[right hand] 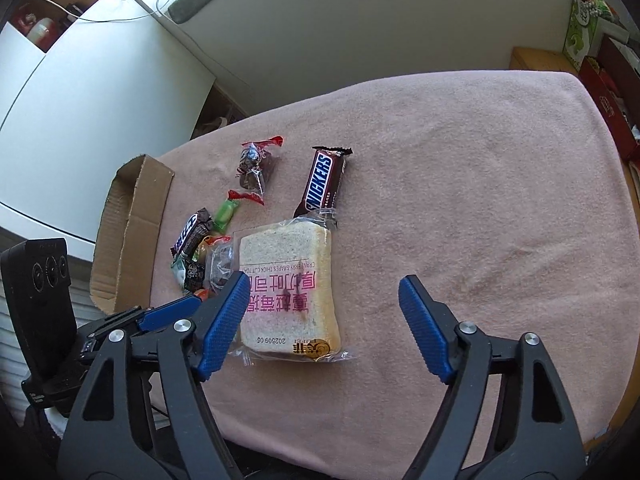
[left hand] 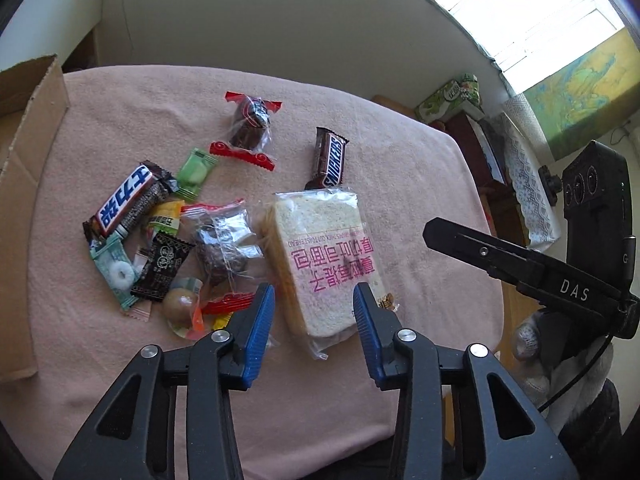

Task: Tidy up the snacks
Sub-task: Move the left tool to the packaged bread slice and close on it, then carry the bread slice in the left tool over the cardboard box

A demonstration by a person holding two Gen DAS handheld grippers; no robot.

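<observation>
The clear-wrapped slice of thick white toast with pink lettering (left hand: 320, 256) lies flat on the pink-clothed table (left hand: 420, 168), a brown Snickers bar (left hand: 331, 159) touching its far end and a heap of small bright sweets (left hand: 168, 256) just beside it, toward the open brown cardboard box (left hand: 24, 184). The left gripper (left hand: 314, 312) hangs over the toast's near end, jaws apart and empty; the right gripper (right hand: 322, 316) stands wider, also empty. A careless pinch could crush the soft bread, or snag only slippery film and drop it.
</observation>
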